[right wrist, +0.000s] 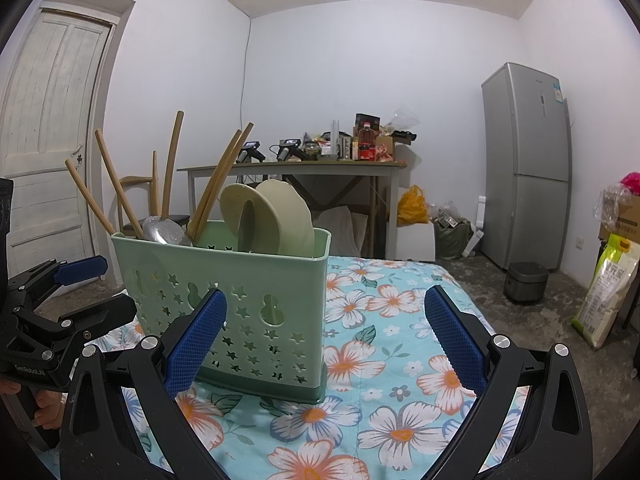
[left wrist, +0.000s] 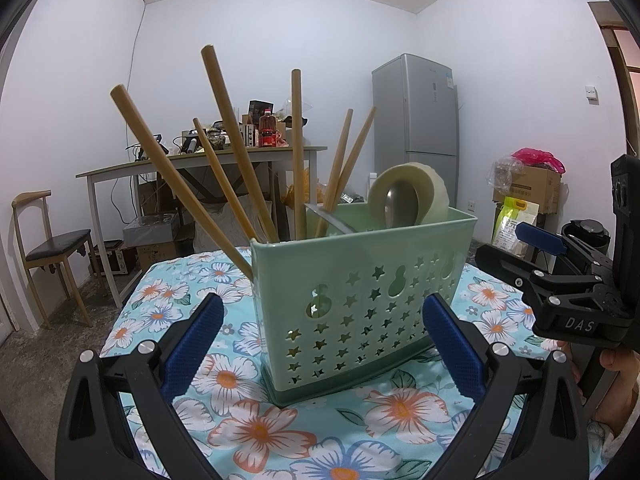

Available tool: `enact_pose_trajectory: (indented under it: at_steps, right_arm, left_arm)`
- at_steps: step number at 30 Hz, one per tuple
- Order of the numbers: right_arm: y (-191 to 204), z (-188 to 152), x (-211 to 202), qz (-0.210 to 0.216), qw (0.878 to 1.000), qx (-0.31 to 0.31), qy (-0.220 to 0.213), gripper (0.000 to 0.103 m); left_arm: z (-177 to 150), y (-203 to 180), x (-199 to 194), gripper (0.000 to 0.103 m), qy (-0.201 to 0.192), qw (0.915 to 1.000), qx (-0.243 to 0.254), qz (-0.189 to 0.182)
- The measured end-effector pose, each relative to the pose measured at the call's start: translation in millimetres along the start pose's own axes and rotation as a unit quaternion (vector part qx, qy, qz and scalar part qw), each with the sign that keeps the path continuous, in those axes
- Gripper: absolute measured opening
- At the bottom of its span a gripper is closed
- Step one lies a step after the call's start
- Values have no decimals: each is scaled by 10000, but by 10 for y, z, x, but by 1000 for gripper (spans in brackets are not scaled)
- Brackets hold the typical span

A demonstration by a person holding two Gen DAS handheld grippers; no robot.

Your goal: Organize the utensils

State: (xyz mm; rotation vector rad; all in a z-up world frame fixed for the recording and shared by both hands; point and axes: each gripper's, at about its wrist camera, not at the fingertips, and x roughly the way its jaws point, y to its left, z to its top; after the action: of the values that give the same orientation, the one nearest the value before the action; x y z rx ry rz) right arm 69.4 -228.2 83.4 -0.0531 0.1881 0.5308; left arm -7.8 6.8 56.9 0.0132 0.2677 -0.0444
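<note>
Two grippers hang over a tabletop (right wrist: 400, 320) draped in a turquoise cloth printed with white and orange flowers. On that cloth stands a pale green utensil basket (left wrist: 360, 292), its walls punched with stars and gourd-shaped holes, a grey divider splitting it into compartments. Next in size inside it are the cream ceramic spoons (right wrist: 280, 220), standing bowl-up at one end, with a metal spoon (left wrist: 400, 204) nested against them. A second metal spoon bowl (right wrist: 166, 230) shows above the rim near the chopsticks in the right wrist view. Wooden chopsticks (left wrist: 236, 144) fill the other end, seven or so, fanned out and leaning at different angles.

Left gripper (left wrist: 320, 344): jaws spread wide, blue pads on either side of the basket's near corner, touching nothing. Right gripper (right wrist: 324, 340): jaws likewise wide apart and empty, one pad in front of the basket's wall, the other over bare cloth. A hand (left wrist: 612, 360) grips the right tool's handle at the edge of the left wrist view.
</note>
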Motion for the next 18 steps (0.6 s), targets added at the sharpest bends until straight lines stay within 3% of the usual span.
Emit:
enact_pose_trajectory:
  at_steps: [18]
  right_arm:
    - [5, -2, 8, -1, 10000, -4, 1, 95]
  left_arm:
    - [-7, -16, -3, 98, -8, 10000, -3, 14]
